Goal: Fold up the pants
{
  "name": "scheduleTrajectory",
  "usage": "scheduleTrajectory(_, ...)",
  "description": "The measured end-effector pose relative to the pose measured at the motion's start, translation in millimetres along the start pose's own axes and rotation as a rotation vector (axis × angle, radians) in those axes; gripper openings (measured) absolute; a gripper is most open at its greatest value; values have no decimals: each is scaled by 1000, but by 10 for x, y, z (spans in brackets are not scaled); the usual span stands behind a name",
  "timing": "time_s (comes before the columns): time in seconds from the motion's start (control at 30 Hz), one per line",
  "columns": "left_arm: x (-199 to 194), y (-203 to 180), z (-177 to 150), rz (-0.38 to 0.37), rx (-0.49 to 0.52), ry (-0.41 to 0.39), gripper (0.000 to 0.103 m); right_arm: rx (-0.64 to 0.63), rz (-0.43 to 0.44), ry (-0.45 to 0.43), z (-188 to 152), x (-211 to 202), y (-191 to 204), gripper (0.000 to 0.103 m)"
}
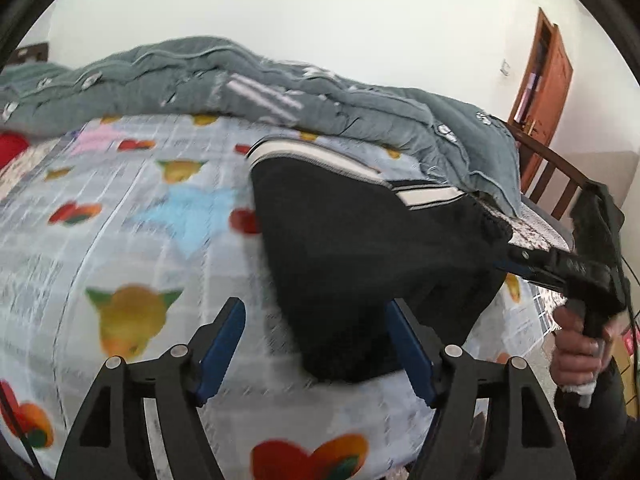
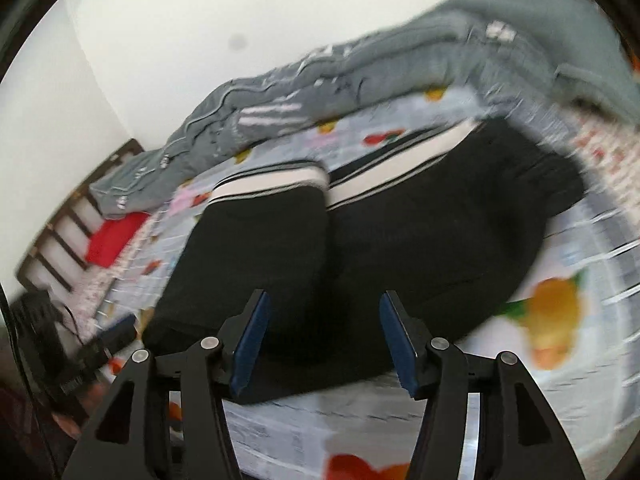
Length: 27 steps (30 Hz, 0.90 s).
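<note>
From my left wrist view, the black pants (image 1: 352, 264) lie ahead and right of my spread, empty left gripper (image 1: 316, 348), their long axis running rightward along the fruit-print bedsheet (image 1: 120, 240).

From my right wrist view, my right gripper (image 2: 324, 344) gapes empty directly over the cloth, nearer; a grey quilt (image 2: 360, 80) lies beyond.

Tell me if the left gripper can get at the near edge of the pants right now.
Probably yes. The left gripper is open, and the pants lie just ahead on the sheet with nothing between. The right gripper is off to the side.
</note>
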<state>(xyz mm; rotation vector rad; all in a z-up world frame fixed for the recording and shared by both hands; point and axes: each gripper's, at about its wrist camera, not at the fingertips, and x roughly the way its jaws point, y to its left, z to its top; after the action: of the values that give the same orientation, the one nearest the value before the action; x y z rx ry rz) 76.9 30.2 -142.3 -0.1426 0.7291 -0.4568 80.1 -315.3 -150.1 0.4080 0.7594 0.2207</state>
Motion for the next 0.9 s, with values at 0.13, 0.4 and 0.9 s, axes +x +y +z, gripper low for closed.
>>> scheduleTrajectory(0.13,71,126,-168,-39,-56,38,72,115,135,104,-33,447,-60,49)
scheduleTrajectory(0.4,326,-118,-297,-110,-33,103,77,48,231,4,190,291,147,16)
scheduleTrajectory(0.9,733,-788,-174,213,137,84,83,-111,48,-243,827,-485,-168,14)
